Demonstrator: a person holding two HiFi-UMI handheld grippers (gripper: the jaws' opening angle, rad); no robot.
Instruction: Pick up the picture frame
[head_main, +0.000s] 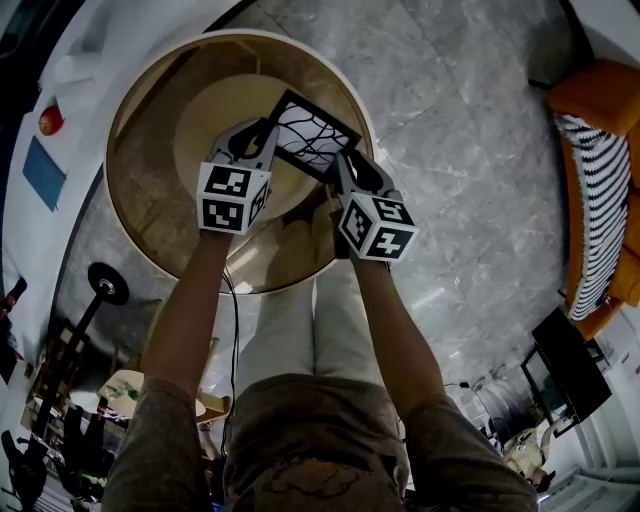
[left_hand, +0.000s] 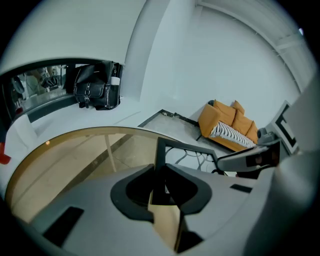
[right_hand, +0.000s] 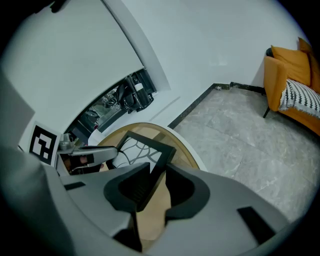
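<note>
We hold the picture frame (head_main: 312, 135) between the two grippers, over the far half of the round glass table (head_main: 122, 105). The frame is black, and its white picture is crossed with dark branching lines. In the head view it sits skewed, with one corner pointing away from us.

The left gripper (head_main: 262, 135) pinches the frame's left edge. In the left gripper view that dark edge rises straight up from between the jaws, which are closed onto it. The right gripper (head_main: 345, 165) takes the opposite edge. In the right gripper view the frame's side rail slants down into the gap, with the jaws pressed against it. Each gripper's marker cube faces up toward us, and our forearms reach in from below.

We cannot tell whether the frame's underside touches the glass or hangs just above it.

The table has a tan rim and stands on a grey marble floor (head_main: 450, 120). Well off to the right is an orange sofa (head_main: 600, 100) with a striped cushion (head_main: 598, 200). In the left gripper view a black bag (left_hand: 95, 92) rests on a white ledge beyond the table.
</note>
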